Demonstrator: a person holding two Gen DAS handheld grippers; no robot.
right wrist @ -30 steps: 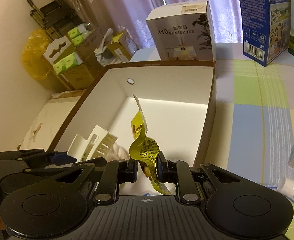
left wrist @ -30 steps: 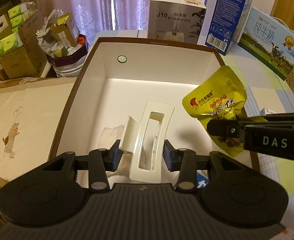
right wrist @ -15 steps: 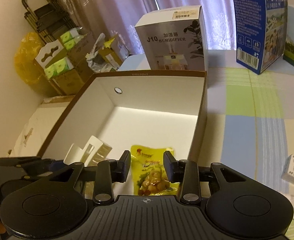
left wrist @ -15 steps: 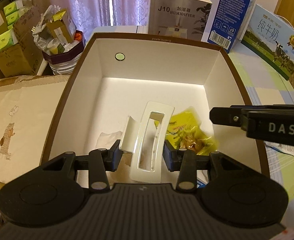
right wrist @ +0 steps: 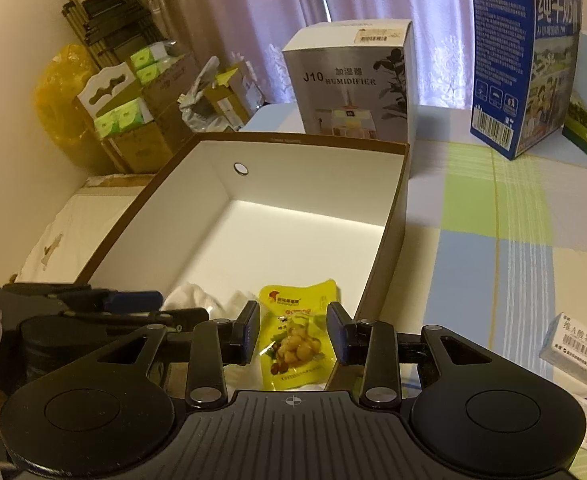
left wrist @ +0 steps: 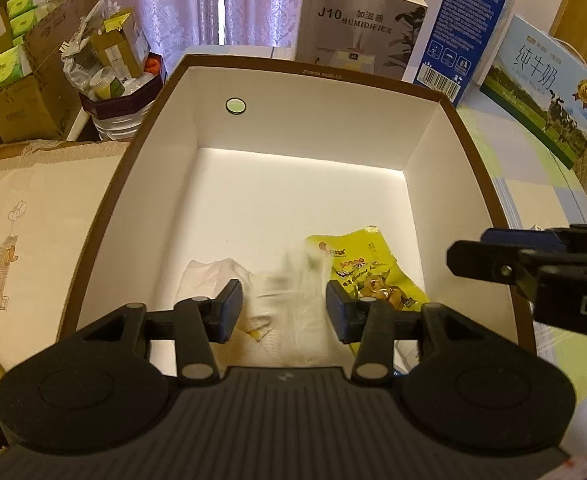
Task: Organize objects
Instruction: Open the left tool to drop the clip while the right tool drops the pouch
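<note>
- Yellow snack pouch (right wrist: 297, 332) is lying flat inside the brown-rimmed box (left wrist: 377, 80), near its right wall, beside a white cloth (left wrist: 209, 276).
- Both grippers hovering over box: left gripper (left wrist: 279, 312) fingers wide; a blurred pale obj is dropping btwn them.
- Right gripper (right wrist: 293, 332) also wide, nothing held.
- Step: drop-off looks done. Next prob. needs reaching out to the small carton (right wrist: 577, 352) on the tablecloth.

Brown-rimmed box (left wrist: 105, 216) white inside, yellow snack pouch (right wrist: 297, 332) — worktop cloth (right wrist: 505, 240) checked green, blue, cream — lilac curtains (left wrist: 197, 4).
</note>
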